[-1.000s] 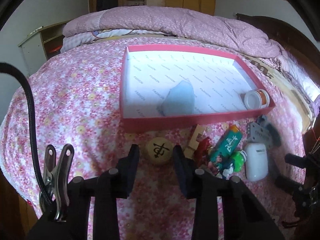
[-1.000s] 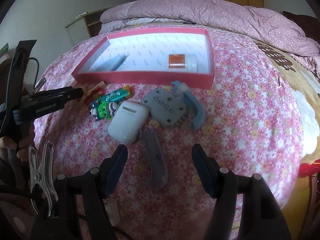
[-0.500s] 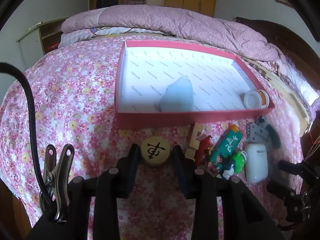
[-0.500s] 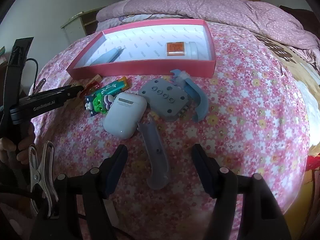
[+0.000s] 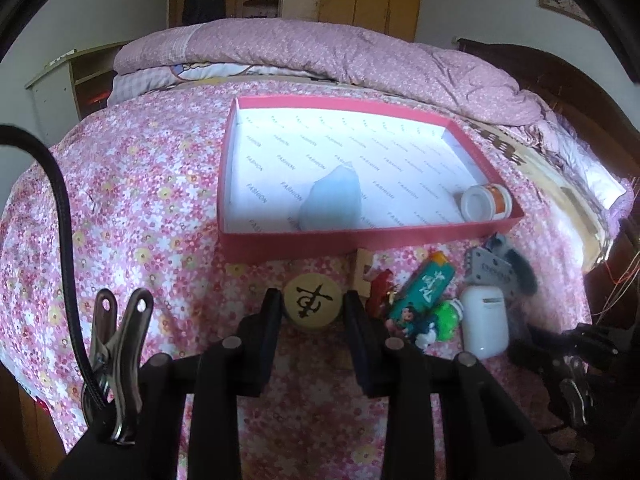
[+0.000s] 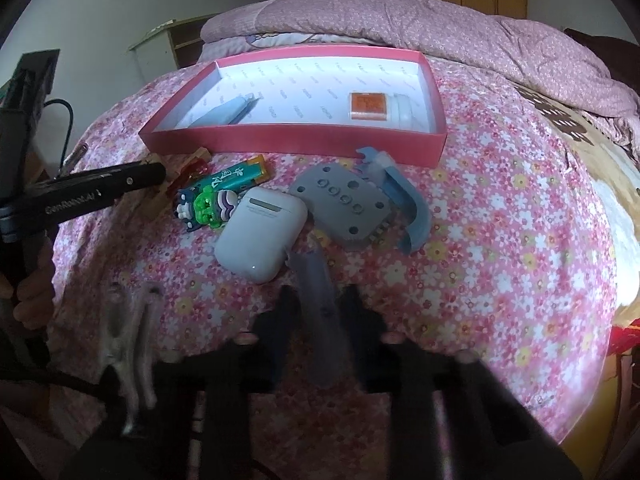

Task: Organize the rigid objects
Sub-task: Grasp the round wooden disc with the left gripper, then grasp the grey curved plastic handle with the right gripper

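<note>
My left gripper is shut on a round wooden chess piece just in front of the red tray. The tray holds a pale blue piece and a small white jar with an orange label. My right gripper is shut on a grey flat handle-shaped piece lying on the bedspread. Beyond it lie a white earbud case, a grey plate with holes, a blue curved piece, a green lighter and a cartoon figure.
Everything lies on a pink flowered bedspread with a folded quilt at the far end. A small wooden block and a red piece lie right of the chess piece. The left gripper's finger shows at the left of the right wrist view.
My left gripper has closed on the chess piece and moved towards the tray. My right gripper has moved down over the grey piece and closed on it.
</note>
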A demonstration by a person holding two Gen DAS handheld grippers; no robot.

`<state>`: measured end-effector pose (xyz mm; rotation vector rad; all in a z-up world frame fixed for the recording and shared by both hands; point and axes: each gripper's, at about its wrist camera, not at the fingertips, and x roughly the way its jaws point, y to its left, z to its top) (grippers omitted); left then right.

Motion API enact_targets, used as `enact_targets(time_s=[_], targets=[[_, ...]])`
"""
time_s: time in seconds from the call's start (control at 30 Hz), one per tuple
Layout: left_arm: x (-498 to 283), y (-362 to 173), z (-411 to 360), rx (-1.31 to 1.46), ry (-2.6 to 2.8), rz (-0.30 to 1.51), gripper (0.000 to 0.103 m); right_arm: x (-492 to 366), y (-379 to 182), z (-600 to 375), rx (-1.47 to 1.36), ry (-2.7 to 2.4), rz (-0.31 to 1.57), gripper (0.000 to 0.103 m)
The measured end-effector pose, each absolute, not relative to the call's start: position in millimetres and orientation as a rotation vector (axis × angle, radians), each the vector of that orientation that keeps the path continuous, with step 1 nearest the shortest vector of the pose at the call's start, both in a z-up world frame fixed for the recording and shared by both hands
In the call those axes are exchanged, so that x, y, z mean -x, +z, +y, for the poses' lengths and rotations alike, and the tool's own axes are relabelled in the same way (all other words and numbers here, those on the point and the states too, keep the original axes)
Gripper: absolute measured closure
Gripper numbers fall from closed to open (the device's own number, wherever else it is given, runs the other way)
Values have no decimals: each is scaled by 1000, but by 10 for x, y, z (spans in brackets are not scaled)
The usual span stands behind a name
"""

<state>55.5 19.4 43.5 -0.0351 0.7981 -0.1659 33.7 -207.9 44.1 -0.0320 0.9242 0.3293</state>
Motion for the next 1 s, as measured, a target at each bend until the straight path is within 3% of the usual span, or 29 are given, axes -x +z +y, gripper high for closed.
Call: enact_targets(time_s=[0.43,1.0], targets=[[-676,695,195,24,-156,740,70,-331,471,-2132,-22,358,925,84],[-1409,730,220,46,-107,776,70,-388,639,-2235,-31,359,879,84]])
